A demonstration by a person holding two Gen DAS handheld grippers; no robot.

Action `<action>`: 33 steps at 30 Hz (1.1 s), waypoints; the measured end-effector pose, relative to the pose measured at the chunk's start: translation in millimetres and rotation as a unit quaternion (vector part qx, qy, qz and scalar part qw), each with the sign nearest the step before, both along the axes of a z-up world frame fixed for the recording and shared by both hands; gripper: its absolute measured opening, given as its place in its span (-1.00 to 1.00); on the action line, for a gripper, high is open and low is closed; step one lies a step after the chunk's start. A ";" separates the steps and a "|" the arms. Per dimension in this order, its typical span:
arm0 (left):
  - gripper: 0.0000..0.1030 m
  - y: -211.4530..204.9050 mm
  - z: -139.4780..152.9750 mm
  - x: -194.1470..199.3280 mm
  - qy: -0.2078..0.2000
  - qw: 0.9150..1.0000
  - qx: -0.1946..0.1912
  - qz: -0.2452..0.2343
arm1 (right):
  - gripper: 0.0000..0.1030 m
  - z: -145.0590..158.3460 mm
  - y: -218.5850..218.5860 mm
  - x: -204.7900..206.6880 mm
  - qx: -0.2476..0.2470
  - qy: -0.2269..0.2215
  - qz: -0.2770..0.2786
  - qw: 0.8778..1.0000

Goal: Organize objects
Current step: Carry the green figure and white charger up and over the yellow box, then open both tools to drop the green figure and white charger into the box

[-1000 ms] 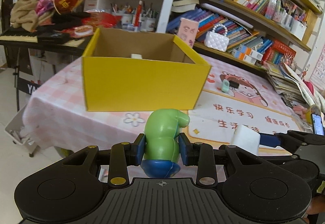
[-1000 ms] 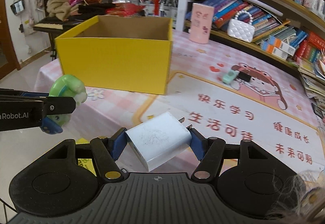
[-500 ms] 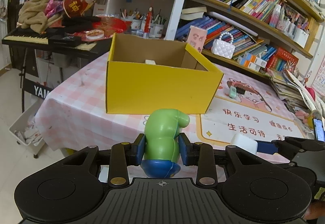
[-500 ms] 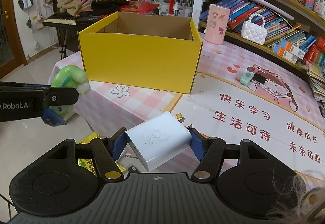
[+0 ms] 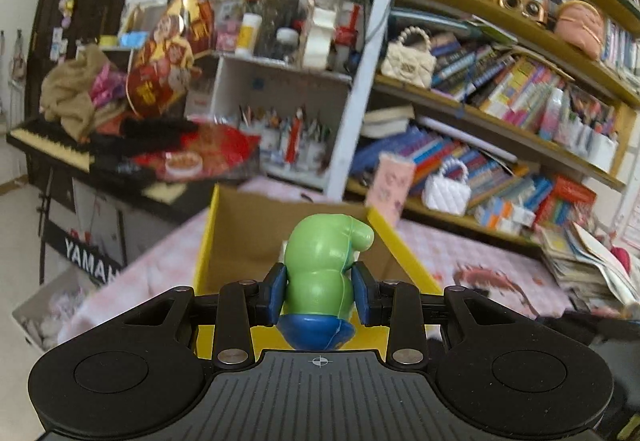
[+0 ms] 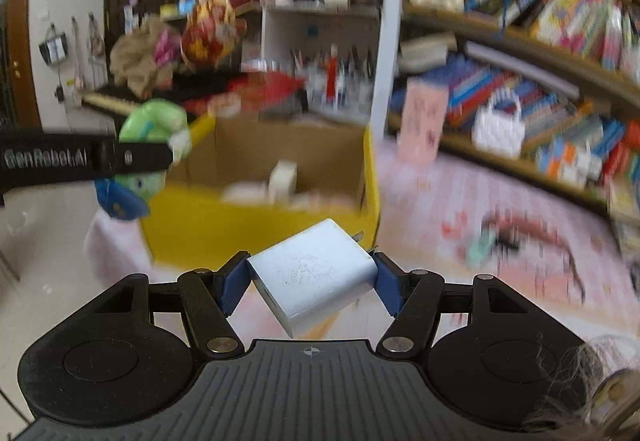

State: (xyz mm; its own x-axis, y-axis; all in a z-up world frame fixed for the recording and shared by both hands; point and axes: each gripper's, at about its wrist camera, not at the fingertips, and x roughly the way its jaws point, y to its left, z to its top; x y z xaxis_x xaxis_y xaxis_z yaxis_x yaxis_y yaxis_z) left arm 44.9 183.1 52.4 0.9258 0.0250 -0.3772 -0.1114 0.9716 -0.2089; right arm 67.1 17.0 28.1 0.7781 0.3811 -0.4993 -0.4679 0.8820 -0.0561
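Box (image 6: 256, 225) contents blurred; right tongs (image 6: 312, 281) grip charger (image 6: 316, 273).

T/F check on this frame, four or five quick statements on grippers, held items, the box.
1. The left gripper is shut on a green toy. True.
2. The right gripper is open and holds nothing. False: it is shut on a white charger.
3. The yellow box is closed. False: its top is open, with pale items inside.
4. The charger already lies in the box. False: it is held in front of it.
5. The box stands on a pink tablecloth. True.
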 end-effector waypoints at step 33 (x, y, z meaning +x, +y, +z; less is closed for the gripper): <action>-0.32 4.1 -54.7 121.2 0.124 0.990 0.038 0.063 | 0.22 -37.1 61.2 169.4 -0.107 0.060 0.164 0.979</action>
